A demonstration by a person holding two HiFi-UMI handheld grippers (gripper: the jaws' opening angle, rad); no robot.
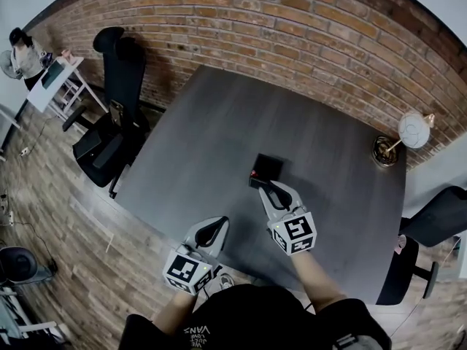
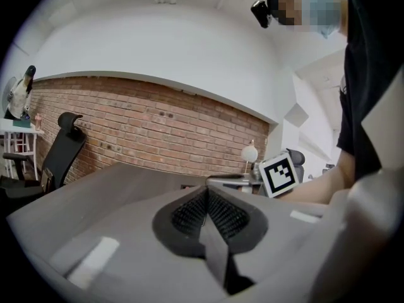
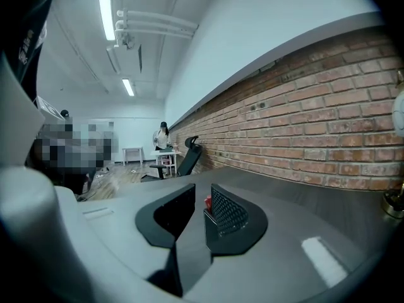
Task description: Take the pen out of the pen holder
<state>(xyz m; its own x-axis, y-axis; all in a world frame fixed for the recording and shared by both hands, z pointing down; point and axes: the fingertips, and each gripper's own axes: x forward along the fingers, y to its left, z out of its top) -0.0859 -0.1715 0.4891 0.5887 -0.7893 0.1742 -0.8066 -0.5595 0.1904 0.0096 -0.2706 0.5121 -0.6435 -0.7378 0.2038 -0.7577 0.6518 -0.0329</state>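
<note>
A black square pen holder (image 1: 268, 166) stands near the middle of the dark grey table (image 1: 219, 130). A red pen end (image 1: 253, 173) shows at its near left corner. My right gripper (image 1: 264, 187) reaches to that corner, jaws apart. In the right gripper view the red pen end (image 3: 207, 202) shows in the gap of the right gripper (image 3: 201, 201), close beside the right pad, with no squeeze visible; the holder itself is hidden behind the jaws. My left gripper (image 1: 217, 223) hangs at the table's near edge, shut and empty, its ribbed pads (image 2: 189, 210) meeting in the left gripper view.
A lamp with a white globe (image 1: 414, 130) and round base (image 1: 384, 152) stands at the table's far right corner. A black office chair (image 1: 117, 115) sits at the left, another (image 1: 438, 224) at the right. A brick wall (image 1: 292, 28) runs behind.
</note>
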